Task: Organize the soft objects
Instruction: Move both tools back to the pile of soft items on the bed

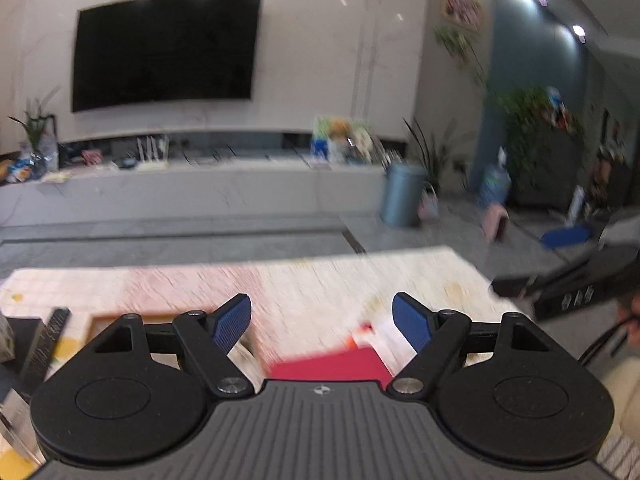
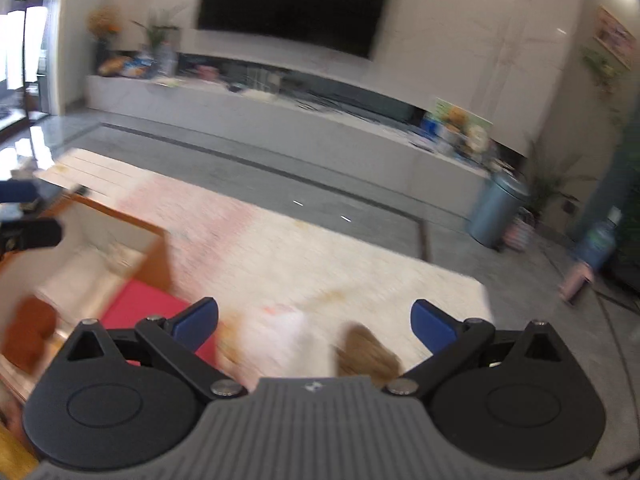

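Observation:
Both views are motion-blurred. My left gripper (image 1: 322, 322) is open above a pale rug (image 1: 320, 288), with nothing between its blue pads; a red flat item (image 1: 332, 364) and a white soft object (image 1: 384, 338) lie just below it. My right gripper (image 2: 314, 326) is open too, over a blurred white-and-brown soft toy (image 2: 304, 344) on the rug (image 2: 320, 256). To its left stands an open cardboard box (image 2: 100, 240) with a brown soft object (image 2: 30, 330) at its near side and the red item (image 2: 148, 304) against it. The left gripper (image 2: 24, 216) shows at that view's left edge.
A long low TV cabinet (image 1: 200, 188) with clutter runs along the far wall under a big dark screen (image 1: 164, 50). A blue-grey bin (image 1: 402, 194) and potted plants (image 1: 532, 120) stand at the right. Grey tiled floor (image 1: 160, 240) surrounds the rug. A dark remote (image 1: 48, 340) lies at the left.

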Tool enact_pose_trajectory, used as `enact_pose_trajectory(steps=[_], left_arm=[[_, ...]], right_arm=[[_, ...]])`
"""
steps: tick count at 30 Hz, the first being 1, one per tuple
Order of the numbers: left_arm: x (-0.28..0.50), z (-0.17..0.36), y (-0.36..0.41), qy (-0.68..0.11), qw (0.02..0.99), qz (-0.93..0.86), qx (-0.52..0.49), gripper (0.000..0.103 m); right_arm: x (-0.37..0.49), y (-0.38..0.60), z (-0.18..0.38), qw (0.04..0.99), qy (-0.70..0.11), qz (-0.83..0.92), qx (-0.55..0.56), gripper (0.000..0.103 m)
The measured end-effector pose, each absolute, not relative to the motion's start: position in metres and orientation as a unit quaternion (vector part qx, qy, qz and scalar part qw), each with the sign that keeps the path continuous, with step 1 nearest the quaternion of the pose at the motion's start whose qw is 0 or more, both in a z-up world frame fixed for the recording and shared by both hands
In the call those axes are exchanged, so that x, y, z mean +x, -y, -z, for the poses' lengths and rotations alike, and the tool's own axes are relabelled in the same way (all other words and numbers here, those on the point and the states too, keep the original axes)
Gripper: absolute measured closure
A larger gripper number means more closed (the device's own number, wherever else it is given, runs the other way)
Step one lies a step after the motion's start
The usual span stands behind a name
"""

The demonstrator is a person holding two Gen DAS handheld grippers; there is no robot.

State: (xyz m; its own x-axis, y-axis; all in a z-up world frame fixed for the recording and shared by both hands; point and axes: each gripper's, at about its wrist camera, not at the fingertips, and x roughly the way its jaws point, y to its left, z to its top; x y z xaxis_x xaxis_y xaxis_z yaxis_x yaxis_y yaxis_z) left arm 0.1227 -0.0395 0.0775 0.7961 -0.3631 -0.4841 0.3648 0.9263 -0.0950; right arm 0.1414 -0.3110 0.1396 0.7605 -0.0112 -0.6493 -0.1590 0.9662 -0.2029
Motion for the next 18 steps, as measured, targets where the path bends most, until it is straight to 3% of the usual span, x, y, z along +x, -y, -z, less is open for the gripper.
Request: enact_pose_trajectory(steps=[5,11,18], left_arm=[[0.112,-0.04,0.076,-0.292,0.928,0.229,0.018,0.009],[0.115,-0.008,0.103,-0.327,0.908,0.26,0.022,0.009],[0.11,0.011,0.103,-0.329,0.907,0.262,0.035,0.009]], right_arm=[[0.108,0.354,-0.116,0.935,-0.344,0.012,-0.084,0.003],[0.114,0.364,-0.037,0.912,-0.404,0.018,-0.065,0.003],[0.127,0.35,0.034,0.874,-0.44,-0.017,-0.206,0.003]])
